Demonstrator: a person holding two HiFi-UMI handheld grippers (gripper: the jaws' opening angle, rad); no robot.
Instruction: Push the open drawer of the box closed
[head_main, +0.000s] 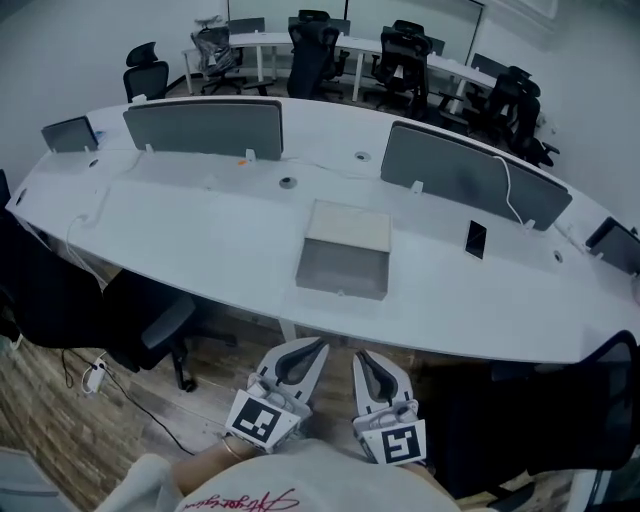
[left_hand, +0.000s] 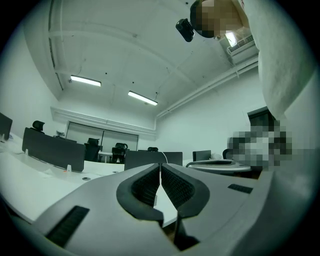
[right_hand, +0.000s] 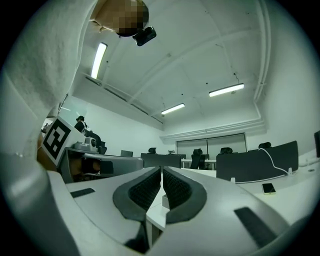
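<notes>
Two grippers hang low, close to the person's body and short of the white table (head_main: 200, 235). The left gripper (head_main: 312, 350) and right gripper (head_main: 362, 358) sit side by side, tips aimed at the desk. Both have their jaws pressed together w/ nothing btwn them, which is plain in each gripper view. Neither touches the table.

The box (head_main: 350, 228) sits approx mid-table, straight ahead of both grippers and well apart from them. Its drawer (head_main: 342, 270) is pulled out toward the person, w/ its front near the table's near edge.

A dark phone (head_main: 476, 239) lies flat to the right of the box, just in front of a grey divider screen (head_main: 470, 175) w/ a white cable (head_main: 512, 195) draped over it. A black office chair (head_main: 150, 320) is tucked under the table at left.
</notes>
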